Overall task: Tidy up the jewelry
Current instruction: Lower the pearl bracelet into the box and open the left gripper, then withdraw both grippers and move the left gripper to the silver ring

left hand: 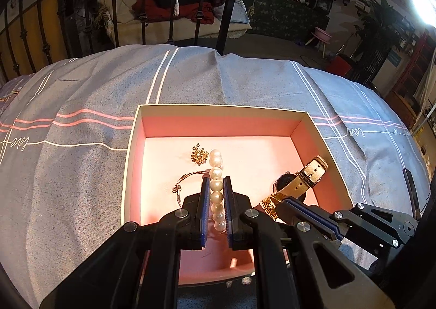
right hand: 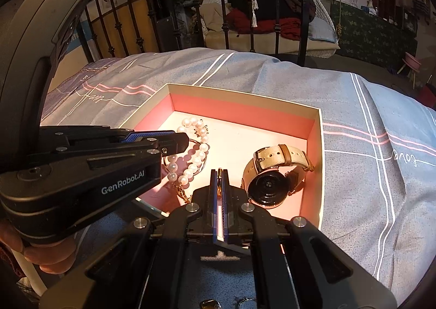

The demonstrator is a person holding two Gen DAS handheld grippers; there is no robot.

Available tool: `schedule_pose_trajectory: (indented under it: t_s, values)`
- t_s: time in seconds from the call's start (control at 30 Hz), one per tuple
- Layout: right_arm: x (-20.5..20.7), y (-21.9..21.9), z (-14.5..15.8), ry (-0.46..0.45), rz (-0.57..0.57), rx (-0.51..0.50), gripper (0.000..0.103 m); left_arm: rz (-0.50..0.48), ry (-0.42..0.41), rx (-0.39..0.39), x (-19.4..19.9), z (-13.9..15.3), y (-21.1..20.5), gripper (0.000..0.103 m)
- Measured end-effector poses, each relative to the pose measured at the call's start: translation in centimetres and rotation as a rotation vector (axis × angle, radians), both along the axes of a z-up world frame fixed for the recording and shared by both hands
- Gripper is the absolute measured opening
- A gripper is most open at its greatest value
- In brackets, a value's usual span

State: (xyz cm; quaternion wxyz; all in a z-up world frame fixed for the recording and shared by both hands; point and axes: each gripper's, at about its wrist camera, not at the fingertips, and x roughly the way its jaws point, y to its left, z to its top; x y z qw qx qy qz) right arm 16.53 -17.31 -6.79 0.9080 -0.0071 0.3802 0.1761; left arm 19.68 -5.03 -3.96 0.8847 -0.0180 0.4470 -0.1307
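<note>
Bed with grey-blue striped bedspread (left hand: 81, 173); on it an open box (left hand: 218, 111), pink inside, cream rim. Both grippers work over its near end.

Left side of box, left wrist view: a thin silver bangle (left hand: 188, 177) lies on the floor of the box, partly hidden behind the left finger. Just beyond it, a small gold flower brooch (left hand: 199, 155), loose, touching nothing that I can make out.

Left gripper (left hand: 216, 186): jaws pressed in on a pearl bracelet (left hand: 216, 173), pinching the strand along its length. The far beads stick out past the fingertips toward the brooch. From the right wrist view the bracelet (right hand: 194, 151) shows as a loop hanging from that gripper (right hand: 185, 143) low over the box floor (whether its bottom beads rest on the floor, cannot tell).

Right gripper (right hand: 219, 174): jaws closed tight on a thin gold-coloured piece, seemingly a chain; only a sliver shows between the pads. In the left wrist view a gold chain (left hand: 269, 204) hangs at that gripper's tip (left hand: 283, 204).

Right side of box: a wristwatch (right hand: 268, 181) with pale strap, on its side, caseback facing the camera, near the right wall.

Step in hand, by my reading: placing bracelet and chain into the box. Next move likely calls for lowering each piece to a bare patch, clear of bangle and watch, then opening the jaws so the strands do not tangle.
</note>
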Motion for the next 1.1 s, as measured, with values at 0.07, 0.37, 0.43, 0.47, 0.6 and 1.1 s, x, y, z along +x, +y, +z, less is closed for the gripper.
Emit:
schedule_pose_trajectory:
  t_s: [0.07,0.37,0.43,0.47,0.6,1.1]
  values:
    - [-0.1,0.0,0.0,0.0,0.0,0.001,0.003,0.002,-0.004,0.01,-0.1,0.2,-0.1,0.01]
    - [-3.2,-0.6,2.1,-0.082,-0.05,-0.012,0.066,0.036,-0.087,-0.018,-2.6,3.6,1.3,0.049]
    - [-4.6,-1.2,2.8,-0.098,-0.063,0.002,0.066,0.035,-0.114,-0.039,-4.2,4.5,1.9,0.052]
    - [-5.4,-1.6,3.1,-0.108,-0.073,0.01,0.066,0.036,-0.125,-0.048,-5.0,4.8,2.4,0.053]
    - [-8.8,-3.9,3.0,-0.103,-0.119,0.062,0.066,0.033,-0.138,-0.071,-9.0,4.5,3.9,0.056]
    - [-13.7,-7.0,-1.9,0.005,-0.161,0.124,0.066,-0.052,-0.068,0.059,-17.4,-2.1,3.0,0.056]
